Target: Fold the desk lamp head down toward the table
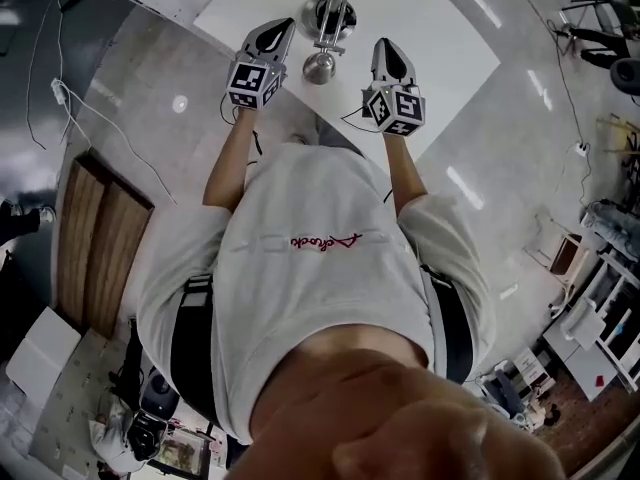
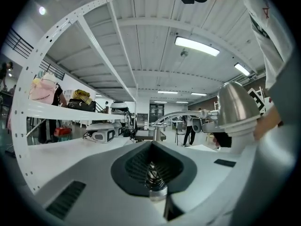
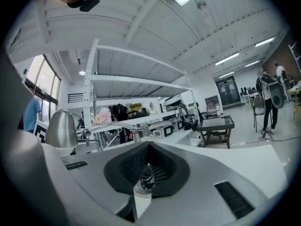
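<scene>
Left tongs point(image 1: 284, 25) and right tongs point(image 1: 383, 45): both shut tight with nothing between the jaws, held roughly level above the white table point(image 1: 440, 28). The desk lamp point(image 1: 328, 18) stands between the 2 tongs and touches neither. Its chrome head point(image 1: 320, 66) sits just right of the left tongs and left of the right tongs.
</scene>
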A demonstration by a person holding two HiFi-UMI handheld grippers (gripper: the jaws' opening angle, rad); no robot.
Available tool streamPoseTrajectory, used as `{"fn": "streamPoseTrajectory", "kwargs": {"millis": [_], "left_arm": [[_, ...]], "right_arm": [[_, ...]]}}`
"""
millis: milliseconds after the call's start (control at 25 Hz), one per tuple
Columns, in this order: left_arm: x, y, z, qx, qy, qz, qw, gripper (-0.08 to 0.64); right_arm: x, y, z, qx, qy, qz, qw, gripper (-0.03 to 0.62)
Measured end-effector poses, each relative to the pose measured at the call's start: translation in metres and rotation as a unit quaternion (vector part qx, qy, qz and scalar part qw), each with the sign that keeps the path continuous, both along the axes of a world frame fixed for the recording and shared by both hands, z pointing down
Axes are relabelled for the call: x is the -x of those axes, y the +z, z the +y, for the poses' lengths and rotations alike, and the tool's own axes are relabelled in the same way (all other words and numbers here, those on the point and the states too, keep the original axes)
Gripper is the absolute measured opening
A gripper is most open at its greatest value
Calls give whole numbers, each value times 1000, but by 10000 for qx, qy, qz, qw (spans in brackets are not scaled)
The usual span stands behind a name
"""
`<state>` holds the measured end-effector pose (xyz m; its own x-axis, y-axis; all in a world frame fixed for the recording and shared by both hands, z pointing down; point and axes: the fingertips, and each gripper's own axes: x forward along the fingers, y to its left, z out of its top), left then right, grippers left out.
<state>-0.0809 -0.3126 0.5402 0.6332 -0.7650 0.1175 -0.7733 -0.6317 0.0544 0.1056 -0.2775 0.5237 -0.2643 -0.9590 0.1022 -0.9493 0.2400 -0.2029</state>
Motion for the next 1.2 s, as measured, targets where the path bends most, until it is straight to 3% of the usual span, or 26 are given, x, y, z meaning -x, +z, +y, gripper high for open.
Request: {"fn": "streamPoseTrajectory", "kwargs": {"millis": [480,1200], "left_arm": [[5,-12,70,-88,-3,12,10000,28],[-8,-19,164,-3,-637,11,9980,28]], "right_arm": [[22,-5,59,-97,-131,266,9995,2],[20,-8,141,-71,-837,501,9952,0]]}}
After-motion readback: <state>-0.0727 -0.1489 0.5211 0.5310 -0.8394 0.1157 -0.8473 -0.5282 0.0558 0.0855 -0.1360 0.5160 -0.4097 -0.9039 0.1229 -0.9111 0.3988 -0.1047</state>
